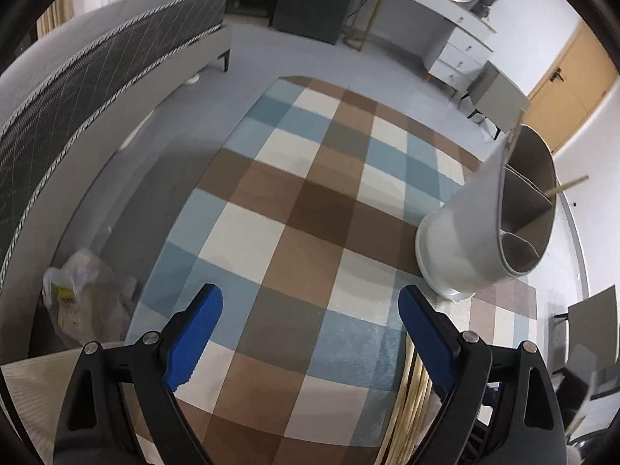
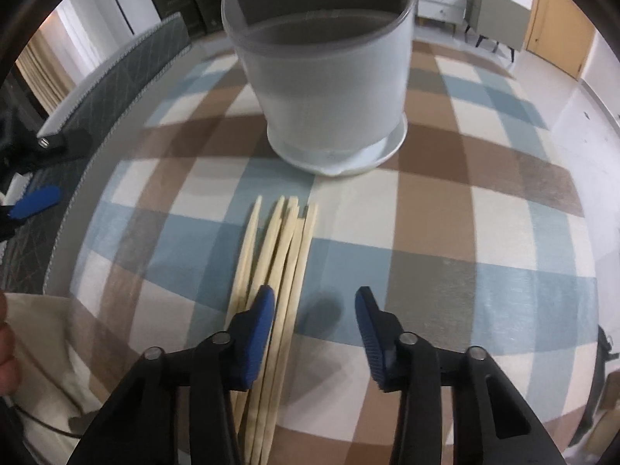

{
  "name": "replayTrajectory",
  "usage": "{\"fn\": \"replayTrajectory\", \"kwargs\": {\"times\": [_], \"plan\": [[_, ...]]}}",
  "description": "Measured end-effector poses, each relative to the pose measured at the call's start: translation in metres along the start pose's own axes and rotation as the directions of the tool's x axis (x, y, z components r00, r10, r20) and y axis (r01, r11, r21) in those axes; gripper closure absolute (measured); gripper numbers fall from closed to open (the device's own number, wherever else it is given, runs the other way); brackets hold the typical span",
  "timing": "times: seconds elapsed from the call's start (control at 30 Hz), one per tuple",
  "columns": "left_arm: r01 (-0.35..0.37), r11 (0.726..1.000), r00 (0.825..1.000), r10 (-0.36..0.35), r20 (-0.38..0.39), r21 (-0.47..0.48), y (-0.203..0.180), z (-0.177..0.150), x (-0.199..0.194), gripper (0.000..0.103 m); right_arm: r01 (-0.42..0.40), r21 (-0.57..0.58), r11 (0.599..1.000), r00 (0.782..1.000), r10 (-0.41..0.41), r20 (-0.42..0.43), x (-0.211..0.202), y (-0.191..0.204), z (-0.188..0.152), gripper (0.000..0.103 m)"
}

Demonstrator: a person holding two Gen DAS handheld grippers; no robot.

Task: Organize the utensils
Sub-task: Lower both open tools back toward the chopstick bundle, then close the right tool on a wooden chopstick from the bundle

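Pale wooden chopsticks lie bundled on the checked blue-brown-white tablecloth, just before the translucent white round utensil holder. The right hand-held gripper (left finger over the bundle) grasps nothing; the left hand-held gripper is released.

Both views look steeply down over their own blue fingers at the checked cloth on the bench. The left view sits higher, with the holder far right; the right view looks closer, with holder ahead and chopsticks below.
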State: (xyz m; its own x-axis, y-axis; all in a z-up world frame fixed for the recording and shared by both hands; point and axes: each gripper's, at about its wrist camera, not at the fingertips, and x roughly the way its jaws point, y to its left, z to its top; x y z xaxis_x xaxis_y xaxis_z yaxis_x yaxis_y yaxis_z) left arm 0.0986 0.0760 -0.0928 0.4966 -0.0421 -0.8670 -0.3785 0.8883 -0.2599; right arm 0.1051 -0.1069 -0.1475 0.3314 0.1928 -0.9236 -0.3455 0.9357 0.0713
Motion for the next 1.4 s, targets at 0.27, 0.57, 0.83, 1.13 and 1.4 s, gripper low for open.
{"fn": "replayTrajectory", "kwargs": {"times": [0.27, 0.57, 0.83, 1.13, 1.4], "plan": [[0.000, 1.000, 0.999, -0.001, -0.037, -0.029, 0.005, 0.003, 0.003, 0.014, 0.060, -0.062, 0.996, 0.998, -0.062, -0.021, 0.004, 0.012, -0.002, 0.073], [-0.047, 0.997, 0.994, 0.040, -0.103, -0.065, 0.015, 0.002, 0.012, 0.014, 0.092, -0.113, 0.989, 0.993, -0.099, -0.059, 0.006, 0.011, 0.003, 0.082], [-0.057, 0.996, 0.993, 0.050, -0.106, -0.064, 0.017, 0.002, 0.010, 0.014, 0.122, -0.135, 0.983, 0.990, -0.131, -0.058, 0.017, 0.016, 0.020, 0.082], [-0.112, 0.988, 0.987, 0.098, -0.130, -0.107, 0.032, 0.004, 0.020, 0.014, 0.089, -0.120, 0.989, 0.996, -0.092, -0.016, 0.030, 0.016, 0.049, 0.089], [0.046, 0.999, 0.974, -0.047, -0.223, -0.013, 0.011, -0.005, 0.036, 0.014, -0.006, -0.050, 0.999, 0.998, 0.009, 0.067, 0.002, -0.008, 0.037, 0.098]]}}
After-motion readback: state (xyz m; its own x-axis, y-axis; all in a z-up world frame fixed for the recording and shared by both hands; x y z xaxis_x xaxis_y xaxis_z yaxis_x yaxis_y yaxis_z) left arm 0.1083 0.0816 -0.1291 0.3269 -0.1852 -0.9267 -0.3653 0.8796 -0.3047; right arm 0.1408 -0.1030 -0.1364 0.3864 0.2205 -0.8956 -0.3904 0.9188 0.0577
